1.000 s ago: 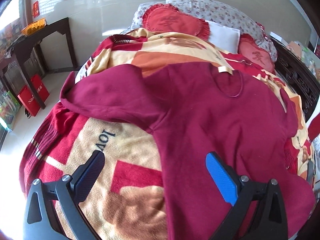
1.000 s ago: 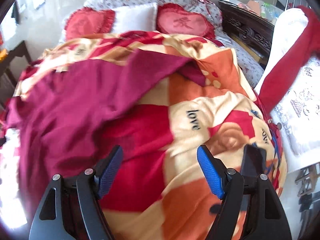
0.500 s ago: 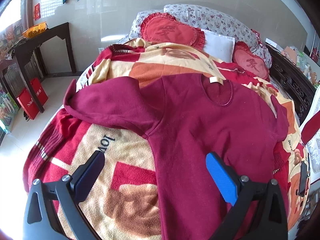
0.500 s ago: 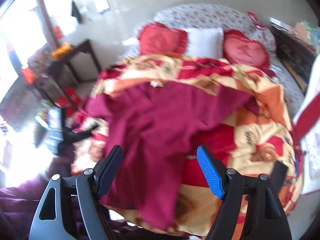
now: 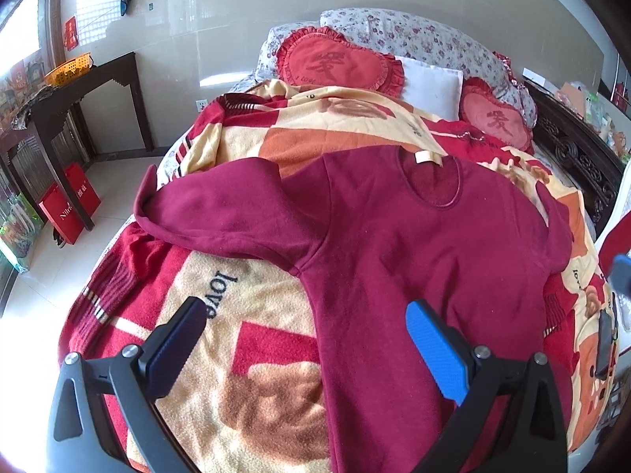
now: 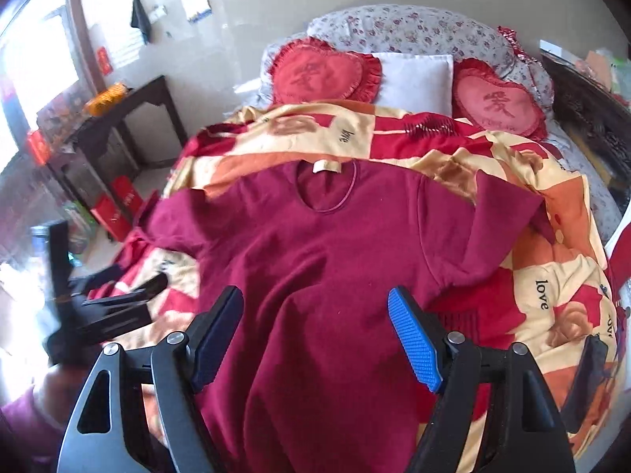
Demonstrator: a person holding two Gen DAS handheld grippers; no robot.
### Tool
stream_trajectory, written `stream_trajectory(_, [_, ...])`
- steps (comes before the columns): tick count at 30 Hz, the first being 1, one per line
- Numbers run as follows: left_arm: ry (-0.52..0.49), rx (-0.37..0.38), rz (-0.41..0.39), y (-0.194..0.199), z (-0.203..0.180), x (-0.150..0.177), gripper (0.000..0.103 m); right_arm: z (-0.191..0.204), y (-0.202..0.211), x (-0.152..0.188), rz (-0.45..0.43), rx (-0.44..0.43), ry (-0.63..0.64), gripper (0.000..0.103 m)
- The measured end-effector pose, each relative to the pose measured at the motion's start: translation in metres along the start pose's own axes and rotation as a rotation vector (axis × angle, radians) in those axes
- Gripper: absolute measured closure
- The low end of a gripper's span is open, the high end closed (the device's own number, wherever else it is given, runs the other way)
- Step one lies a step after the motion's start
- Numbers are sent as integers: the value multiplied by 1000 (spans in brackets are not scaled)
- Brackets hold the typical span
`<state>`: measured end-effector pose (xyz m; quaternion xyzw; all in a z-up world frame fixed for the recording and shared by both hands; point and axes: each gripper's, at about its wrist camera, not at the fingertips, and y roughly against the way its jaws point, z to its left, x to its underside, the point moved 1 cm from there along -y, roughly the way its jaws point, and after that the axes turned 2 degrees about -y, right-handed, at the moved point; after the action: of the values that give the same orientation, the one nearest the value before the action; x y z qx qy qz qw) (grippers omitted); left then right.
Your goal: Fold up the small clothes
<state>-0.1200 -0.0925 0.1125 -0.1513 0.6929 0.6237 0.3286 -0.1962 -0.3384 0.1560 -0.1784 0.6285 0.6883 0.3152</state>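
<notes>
One garment: maroon sweater (image 5: 414, 244) lay flat, face up on the blanket (image 5: 244, 374), collar at the far end.
Feel: looked soft, floppy and light, probably draggy on fleece.
Where to grab: I'd pinch a sleeve cuff (image 5: 148, 201) or the hem.
Left gripper (image 5: 311, 343): spread wide, empty, over the sweater's near left edge.
Right gripper (image 6: 315, 331): wide too, empty, above the body.

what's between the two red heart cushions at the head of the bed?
A white pillow sits between the left heart cushion and the right heart cushion, clearest in the right wrist view; the left wrist view shows it too.
</notes>
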Motion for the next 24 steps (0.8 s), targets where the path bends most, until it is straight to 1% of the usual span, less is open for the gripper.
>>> stream_trajectory(2, [13, 3, -1, -1, 1, -1, 0, 8, -15, 1, -15, 3, 18, 45])
stream_trajectory(4, [29, 6, 0, -3, 3, -2, 0, 13, -27, 0, -23, 27, 25, 45])
stream_trajectory(7, [28, 1, -10, -3, 2, -3, 0, 19, -34, 1, -76, 51, 44, 45])
stream_trajectory(9, [23, -4, -23, -3, 0, -4, 0, 21, -36, 2, -114, 37, 53, 45])
stream_trajectory(11, [19, -3, -30, -4, -1, -4, 0, 22, -39, 3, -131, 28, 58, 45])
stream_trajectory(16, [29, -7, -39, -7, 0, -6, 0, 22, -58, 6, -64, 11, 45, 45])
stream_trajectory(20, [46, -6, -32, -10, 4, -7, 0, 25, -65, 9, -62, 59, 79, 45])
stream_trajectory(24, [61, -4, -27, -13, 6, -8, 0, 27, -68, 6, -51, 75, 85, 45])
